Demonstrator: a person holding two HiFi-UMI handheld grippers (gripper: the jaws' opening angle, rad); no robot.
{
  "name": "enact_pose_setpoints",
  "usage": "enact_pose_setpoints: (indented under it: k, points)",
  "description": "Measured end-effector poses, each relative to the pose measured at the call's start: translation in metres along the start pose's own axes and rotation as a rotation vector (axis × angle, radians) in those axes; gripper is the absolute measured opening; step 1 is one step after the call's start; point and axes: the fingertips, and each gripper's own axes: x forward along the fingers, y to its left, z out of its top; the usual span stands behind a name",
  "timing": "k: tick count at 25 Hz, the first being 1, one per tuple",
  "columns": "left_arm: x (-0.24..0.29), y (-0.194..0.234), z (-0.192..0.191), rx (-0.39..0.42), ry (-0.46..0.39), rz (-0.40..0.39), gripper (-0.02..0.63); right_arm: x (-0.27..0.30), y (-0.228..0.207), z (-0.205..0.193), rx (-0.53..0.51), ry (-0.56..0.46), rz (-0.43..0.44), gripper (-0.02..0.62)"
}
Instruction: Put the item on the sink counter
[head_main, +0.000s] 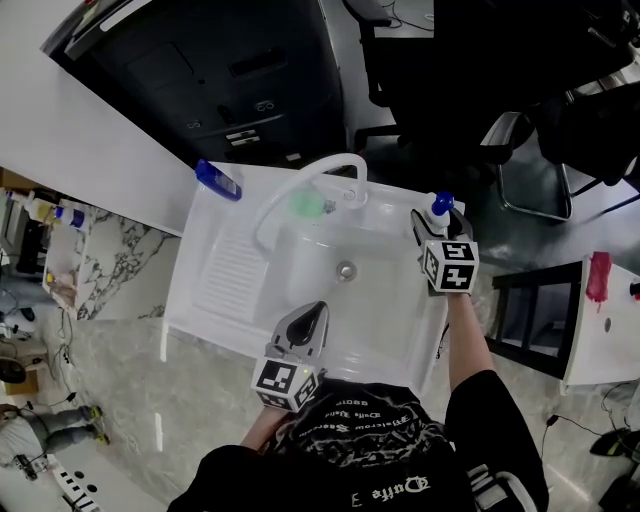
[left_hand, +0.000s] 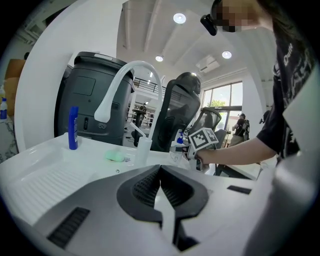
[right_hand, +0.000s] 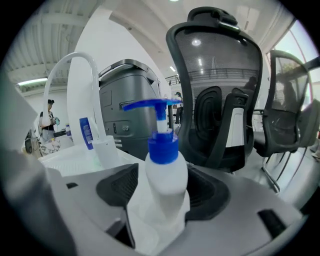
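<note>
Since the pump bottle (right_hand: 165, 172) stood upright at the right rear corner of the sink counter (head_main: 215, 270), just beside the basin, I judged the placement essentially made.

- Right gripper (head_main: 440, 230): jaws spread wide with the bottle between them. One pad stood visibly clear of the body and the other sat close. I saw no squeeze on either side, so I logged the bottle as released and resting on its own base. The base itself was hidden behind the jaws.
- Why that corner: it looked like the nearest flat ledge on that arm's side, clear of the faucet (head_main: 300, 185) arching over the basin.
- Left gripper (head_main: 305, 330): jaws closed together, nothing in them. It hovered over the near edge of the basin, which I took as parked out of the way, since the job needed one arm.
- Other items: a blue tube (head_main: 218, 180) stood at the far left corner, well apart from the bottle. A green lump (head_main: 305, 205) lay by the faucet base. I could not tell what it was.

Judgement for the next move: draw the right gripper straight back along its own jaw line. The bottle looked top-heavy under its blue pump head, and the ledge there was narrow with floor beyond it. A sideways brush from the close pad could tip it off.
</note>
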Motion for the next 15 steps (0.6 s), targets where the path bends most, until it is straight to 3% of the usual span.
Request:
enact_pose_setpoints:
  k: [15]
  points:
    - [-0.011,-0.018,0.019,0.001,-0.095,-0.071,0.008,-0.110,0.018,0.067,-0.014,-0.196,-0.053,0.307]
